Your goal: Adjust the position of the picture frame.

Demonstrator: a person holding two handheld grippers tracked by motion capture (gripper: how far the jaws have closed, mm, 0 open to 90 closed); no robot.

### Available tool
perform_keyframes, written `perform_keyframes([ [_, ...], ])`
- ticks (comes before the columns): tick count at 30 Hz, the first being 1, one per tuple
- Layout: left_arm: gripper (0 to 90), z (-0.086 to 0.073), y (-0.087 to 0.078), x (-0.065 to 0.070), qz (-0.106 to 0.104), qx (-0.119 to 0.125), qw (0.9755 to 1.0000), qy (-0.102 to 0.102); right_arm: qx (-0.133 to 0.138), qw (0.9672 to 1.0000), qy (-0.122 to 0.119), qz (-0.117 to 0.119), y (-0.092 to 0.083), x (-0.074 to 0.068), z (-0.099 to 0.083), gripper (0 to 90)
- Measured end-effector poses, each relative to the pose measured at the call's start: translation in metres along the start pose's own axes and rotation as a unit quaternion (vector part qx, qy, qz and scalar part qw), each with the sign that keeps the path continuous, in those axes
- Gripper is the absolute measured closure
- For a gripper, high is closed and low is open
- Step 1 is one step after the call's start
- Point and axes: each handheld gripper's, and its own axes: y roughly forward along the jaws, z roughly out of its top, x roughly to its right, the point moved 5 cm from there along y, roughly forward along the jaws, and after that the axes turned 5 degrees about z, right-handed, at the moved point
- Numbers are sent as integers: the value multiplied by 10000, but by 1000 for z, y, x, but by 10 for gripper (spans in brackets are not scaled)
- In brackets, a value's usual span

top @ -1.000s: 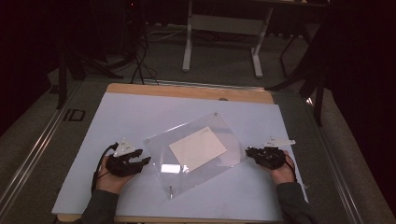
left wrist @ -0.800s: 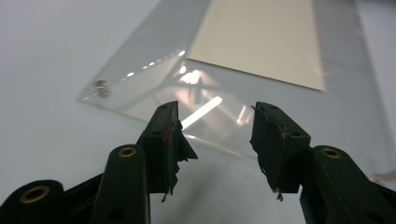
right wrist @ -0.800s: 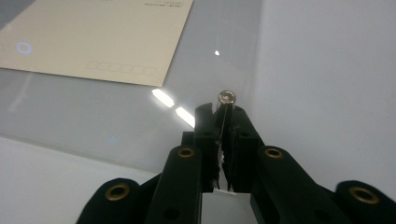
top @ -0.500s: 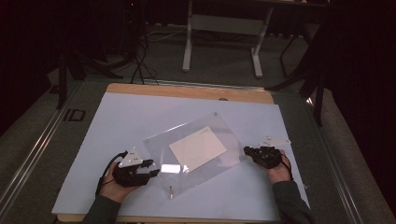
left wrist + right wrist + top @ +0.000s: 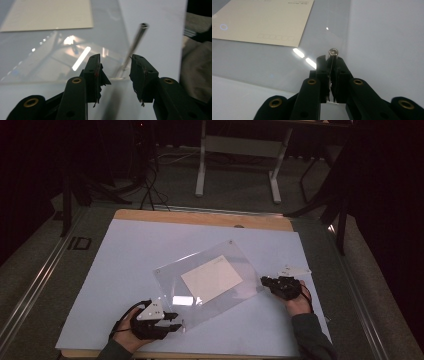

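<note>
I see the table (image 5: 125, 270) under a white sheet, with a strip of bare wood along its far edge. Beyond it, at twelve o'clock, a pale stand (image 5: 235, 150) rests on the dark floor, well apart. On the table lies a clear acrylic panel (image 5: 170, 280), turned askew, with a cream card (image 5: 211, 278) under or inside it; the card carries a row of small printed boxes and a faint line of print that I cannot read. At three o'clock of the panel my right hand-held gripper (image 5: 264, 281) is clamped on a metal standoff post (image 5: 333, 53) at the panel's corner, jaws tight on either side of it. At seven o'clock my left hand-held gripper (image 5: 176, 322) sits at the near corner; its jaws have just been closing, and a second metal post (image 5: 133, 46) stands between them, tilted, with the pads not yet pressing on it. A small white tag (image 5: 294, 270) lies just beside my right hand.
</note>
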Motion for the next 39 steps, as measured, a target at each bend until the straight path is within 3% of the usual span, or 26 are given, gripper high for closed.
perform_keyframes([
  [5,622,8,10,6,-84,11,9999,95,21,10000,29,-13,1,1,0,848],
  [11,777,16,24,11,-119,-73,9993,344,18,10000,46,-31,1,1,1,848],
  [13,804,16,26,10,-123,-105,9993,331,19,10000,57,-33,2,1,1,848],
  [18,809,12,31,10,-129,-196,9990,383,24,10000,59,-28,2,1,1,848],
  [32,836,11,31,11,-90,-128,9990,423,47,9999,134,-15,3,1,0,840],
  [35,837,11,31,12,-56,-134,9989,445,-98,9998,97,-109,8,1,-4,845],
  [39,840,11,31,12,-46,-138,9989,456,-94,9998,87,-124,8,1,-4,847],
])
